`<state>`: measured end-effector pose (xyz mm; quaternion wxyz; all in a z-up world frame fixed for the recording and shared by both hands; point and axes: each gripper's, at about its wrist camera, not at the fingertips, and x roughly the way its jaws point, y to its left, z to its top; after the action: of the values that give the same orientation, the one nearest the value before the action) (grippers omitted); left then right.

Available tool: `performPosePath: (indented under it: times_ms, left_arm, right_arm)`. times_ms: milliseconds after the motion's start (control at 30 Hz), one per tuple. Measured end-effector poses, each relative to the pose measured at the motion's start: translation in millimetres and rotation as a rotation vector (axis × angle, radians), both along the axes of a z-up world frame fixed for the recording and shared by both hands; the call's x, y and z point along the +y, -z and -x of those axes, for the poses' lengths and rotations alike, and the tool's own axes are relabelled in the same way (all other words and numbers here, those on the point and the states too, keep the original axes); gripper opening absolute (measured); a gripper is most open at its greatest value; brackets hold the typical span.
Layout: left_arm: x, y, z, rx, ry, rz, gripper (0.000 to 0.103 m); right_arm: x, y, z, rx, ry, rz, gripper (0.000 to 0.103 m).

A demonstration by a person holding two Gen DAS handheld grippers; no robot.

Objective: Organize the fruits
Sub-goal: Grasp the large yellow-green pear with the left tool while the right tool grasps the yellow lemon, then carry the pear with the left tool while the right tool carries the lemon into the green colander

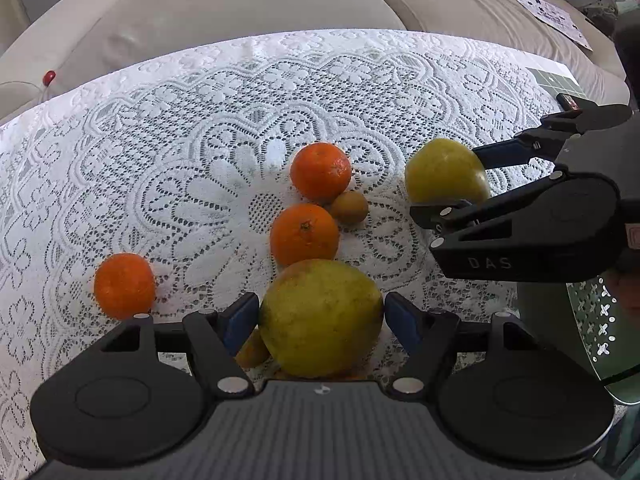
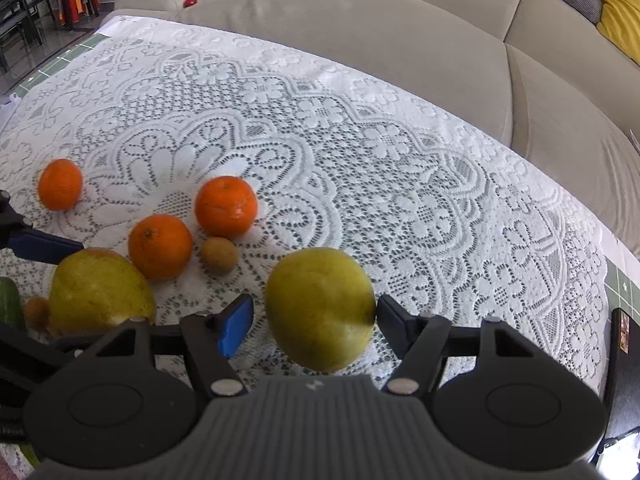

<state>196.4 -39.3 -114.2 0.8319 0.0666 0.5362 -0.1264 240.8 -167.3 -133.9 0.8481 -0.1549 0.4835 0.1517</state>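
Two grippers: each straddles one yellow-green fruit.
Left gripper (image 1: 320, 318): fingers apart, pads just beside the near pear (image 1: 320, 318), which sits square between them on the lace worktop (image 1: 160, 140); contact too close to call.
Right gripper (image 2: 316, 316): fingers apart; right pad touches the far pear (image 2: 320, 308), left pad stands clear.
Key relation: each pear lies dead ahead, centred, so closing suffices.
Oranges (image 1: 305, 234): three loose, beyond the left fingers.
Small brown fruit (image 1: 349, 207): beside them.
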Motion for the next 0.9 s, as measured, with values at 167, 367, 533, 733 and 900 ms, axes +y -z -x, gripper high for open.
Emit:
performPosePath:
  times_ms: [167,367,533,733,900]
  left_arm:
    - [-2,4,-1,0.001,0.006,-0.016,0.081]
    - [-2,5,-2,-0.003,-0.002,-0.006,0.080]
    - [-2,4,2,-0.022,-0.012,-0.012,0.079]
    - [4,-20,10,-0.063,-0.052,0.008,0.079]
    - [9,-47,23,-0.100,-0.062,0.009,0.079]
  right_arm:
    - [0,4,0,0.001,0.015,0.015,0.065]
    - [4,7,4,-0.023,0.012,0.055,0.059]
    - [3,1,7,-0.030,0.028,0.025,0.059]
    - [1,-20,22,-0.069,0.036,-0.014,0.059]
    - [-5,-51,45,-0.106,0.066,-0.074,0.059]
